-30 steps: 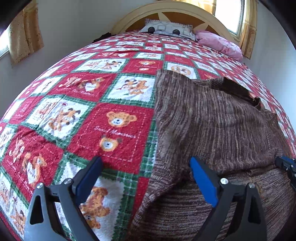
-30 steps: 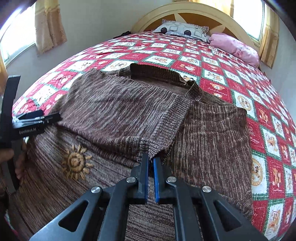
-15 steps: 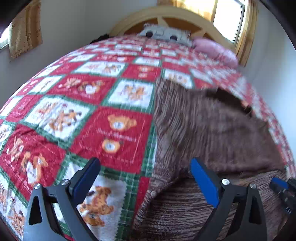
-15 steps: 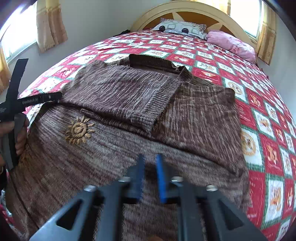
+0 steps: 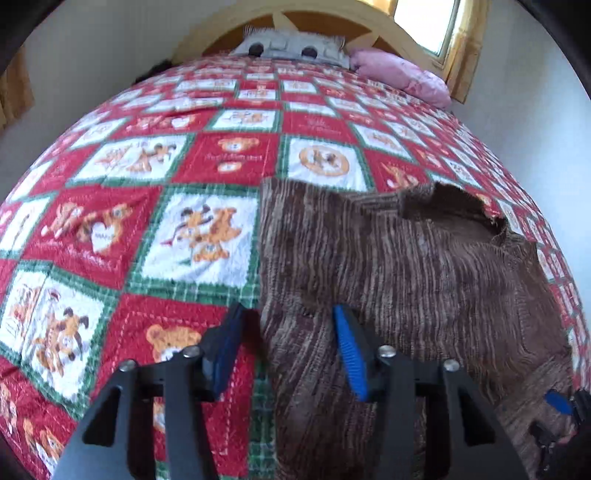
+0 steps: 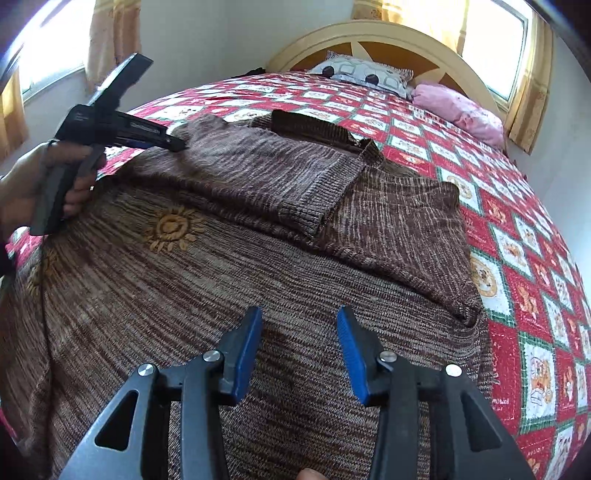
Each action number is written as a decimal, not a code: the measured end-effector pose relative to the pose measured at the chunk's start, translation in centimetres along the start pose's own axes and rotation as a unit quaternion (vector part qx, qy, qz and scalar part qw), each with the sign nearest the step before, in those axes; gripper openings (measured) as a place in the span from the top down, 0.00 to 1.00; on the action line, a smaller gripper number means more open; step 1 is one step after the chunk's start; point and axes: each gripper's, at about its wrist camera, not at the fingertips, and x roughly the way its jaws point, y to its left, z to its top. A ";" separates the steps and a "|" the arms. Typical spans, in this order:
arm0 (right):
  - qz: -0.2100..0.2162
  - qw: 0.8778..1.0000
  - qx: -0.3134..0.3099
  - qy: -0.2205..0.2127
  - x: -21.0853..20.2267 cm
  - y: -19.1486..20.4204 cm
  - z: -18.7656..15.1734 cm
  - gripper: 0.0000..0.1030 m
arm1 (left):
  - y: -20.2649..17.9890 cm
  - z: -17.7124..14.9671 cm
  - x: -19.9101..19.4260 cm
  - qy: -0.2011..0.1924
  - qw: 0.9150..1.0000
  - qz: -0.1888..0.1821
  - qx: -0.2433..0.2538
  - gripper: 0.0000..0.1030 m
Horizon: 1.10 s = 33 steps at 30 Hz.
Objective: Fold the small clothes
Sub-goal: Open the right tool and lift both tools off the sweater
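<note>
A brown striped knit sweater [image 5: 406, 277] lies flat on the bed, with its neck opening [image 5: 443, 206] at the far end. In the right wrist view one sleeve [image 6: 277, 177] is folded across the sweater [image 6: 221, 295], above a yellow sun motif [image 6: 171, 227]. My left gripper [image 5: 287, 314] straddles the sweater's left side edge. Its jaws are closing, and a gap still shows at the left pad. It also shows as the left gripper [image 6: 162, 138] at the sweater's far left shoulder. My right gripper [image 6: 299, 314] hovers open over the sweater's lower body, with nothing between its fingers.
A red, white and green teddy-bear quilt [image 5: 166, 240] covers the bed. A grey patterned pillow [image 6: 362, 75] and a pink pillow [image 6: 461, 110] lie against the wooden headboard [image 6: 369, 33]. Curtained windows stand on both sides. A hand [image 6: 22, 192] holds the left gripper's grip.
My right gripper let go of the sleeve cuff, opened and drew back toward the hem. My left gripper slid forward along the sweater's left edge and its jaws narrowed.
</note>
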 end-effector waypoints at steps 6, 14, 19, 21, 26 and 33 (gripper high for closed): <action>0.004 1.000 0.009 -0.003 0.1 -0.4 -0.3 0.57 | 1.5 -0.4 -1.3 -0.009 0.999 0.039 0.018 0.92; 0.001 1.000 0.004 0.002 0.4 -0.1 -0.3 0.55 | 4.2 -1.5 -3.4 -0.017 0.998 -0.036 -0.047 0.78; -0.005 1.000 -0.001 0.004 0.6 0.2 -0.3 0.55 | 0.6 -4.7 -7.3 -0.047 0.998 -0.029 0.020 0.04; -0.013 1.000 -0.007 0.006 0.7 0.5 -0.3 0.54 | -1.4 -6.5 -7.9 -0.052 0.995 0.012 0.083 0.04; -0.022 1.000 -0.012 0.007 0.7 0.8 -0.4 0.54 | -2.9 -6.8 -4.9 -0.025 0.981 0.117 0.153 0.03; -0.030 0.999 -0.015 0.007 0.6 1.0 -0.5 0.52 | 1.8 -4.8 -3.9 -0.010 0.984 0.174 0.031 0.01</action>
